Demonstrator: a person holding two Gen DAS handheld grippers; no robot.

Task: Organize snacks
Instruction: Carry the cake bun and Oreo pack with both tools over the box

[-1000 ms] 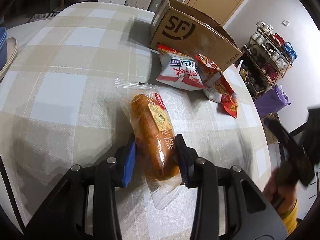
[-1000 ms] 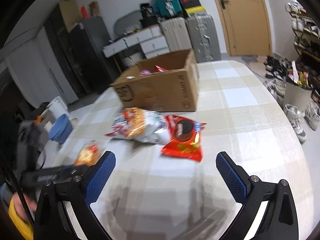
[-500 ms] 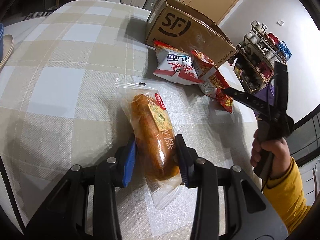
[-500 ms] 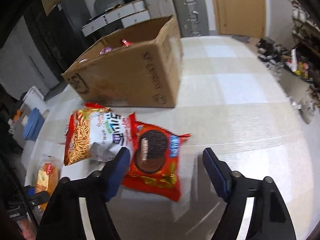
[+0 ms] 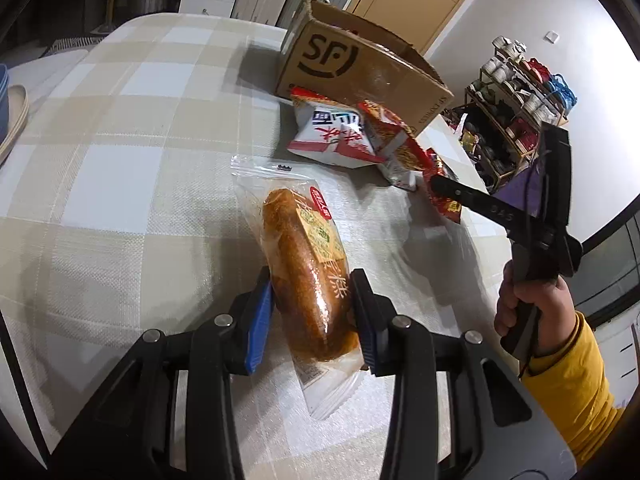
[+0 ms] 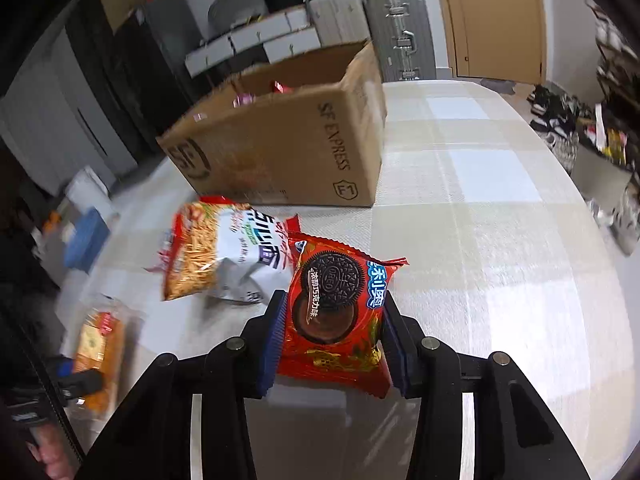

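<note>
My left gripper (image 5: 311, 312) is shut on a bread roll in a clear wrapper (image 5: 306, 264) that lies on the checked tablecloth (image 5: 120, 168). My right gripper (image 6: 334, 336) is closed around a red Oreo packet (image 6: 336, 308), its pads against both sides. A noodle snack bag (image 6: 224, 256) lies just left of the Oreo packet, also seen in the left wrist view (image 5: 332, 136). An open SF Express cardboard box (image 6: 288, 148) stands behind them with a few snacks inside; it also shows in the left wrist view (image 5: 360, 68).
The bread roll shows at the lower left of the right wrist view (image 6: 96, 352). A shoe rack (image 5: 516, 120) stands off the table's right side. Suitcases (image 6: 400, 36) and drawers stand behind the box. Bowls (image 5: 12, 112) sit at the left edge.
My right gripper moved forward to the Oreo packet and closed its jaws from wide open onto it. My left gripper stayed shut on the bread roll.
</note>
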